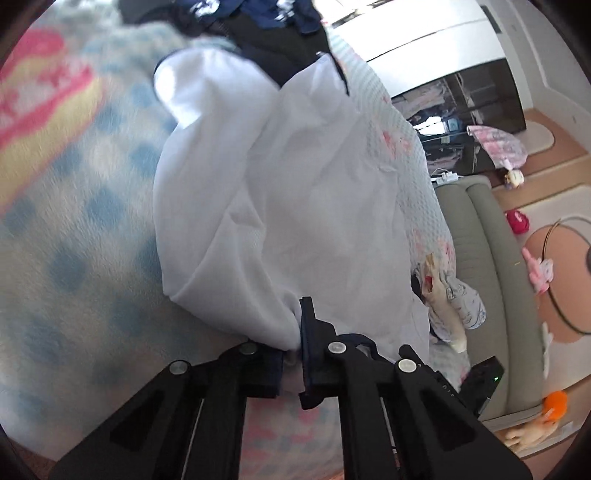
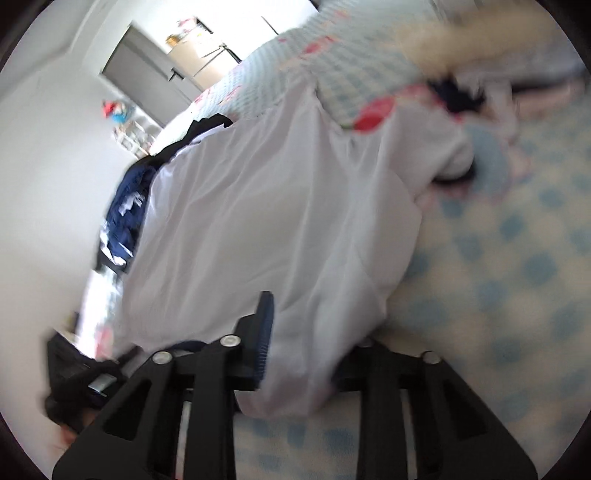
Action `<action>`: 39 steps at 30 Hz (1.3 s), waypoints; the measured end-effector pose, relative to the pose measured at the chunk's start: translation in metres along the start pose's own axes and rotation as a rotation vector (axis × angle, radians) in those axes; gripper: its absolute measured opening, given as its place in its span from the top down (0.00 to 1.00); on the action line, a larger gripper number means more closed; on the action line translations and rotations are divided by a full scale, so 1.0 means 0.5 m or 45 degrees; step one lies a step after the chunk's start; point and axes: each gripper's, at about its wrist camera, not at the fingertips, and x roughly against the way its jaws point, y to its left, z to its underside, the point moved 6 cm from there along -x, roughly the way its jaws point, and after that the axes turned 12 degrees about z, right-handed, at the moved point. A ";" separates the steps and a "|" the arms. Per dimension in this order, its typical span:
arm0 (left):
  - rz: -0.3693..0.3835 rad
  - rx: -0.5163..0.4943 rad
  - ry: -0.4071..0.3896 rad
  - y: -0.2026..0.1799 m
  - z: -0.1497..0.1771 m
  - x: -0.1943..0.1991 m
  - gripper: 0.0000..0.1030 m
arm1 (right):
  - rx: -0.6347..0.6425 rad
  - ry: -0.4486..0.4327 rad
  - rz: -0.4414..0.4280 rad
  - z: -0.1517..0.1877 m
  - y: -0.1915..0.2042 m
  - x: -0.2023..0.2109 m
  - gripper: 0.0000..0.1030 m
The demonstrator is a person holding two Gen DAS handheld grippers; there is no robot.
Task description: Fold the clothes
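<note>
Both grippers are pinching the near edge of a white garment on a bed.

The left gripper is clamping a bunched corner of the white garment, which is spreading away ahead of it over a blue-dotted blanket. The right gripper is gripping the cloth too, its far finger lying hidden under the fabric. Dark clothes are lying beyond the garment.
</note>
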 end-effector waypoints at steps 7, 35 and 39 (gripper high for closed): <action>-0.022 -0.150 0.034 -0.026 0.004 0.057 0.94 | 0.197 -0.153 0.094 0.016 0.014 0.095 0.95; 0.246 0.212 0.008 0.076 0.012 -0.059 0.62 | -0.389 0.129 -0.435 0.003 -0.005 -0.080 0.50; 0.247 0.197 -0.031 0.068 0.003 -0.065 0.62 | -0.354 0.107 -0.394 0.006 0.000 -0.072 0.48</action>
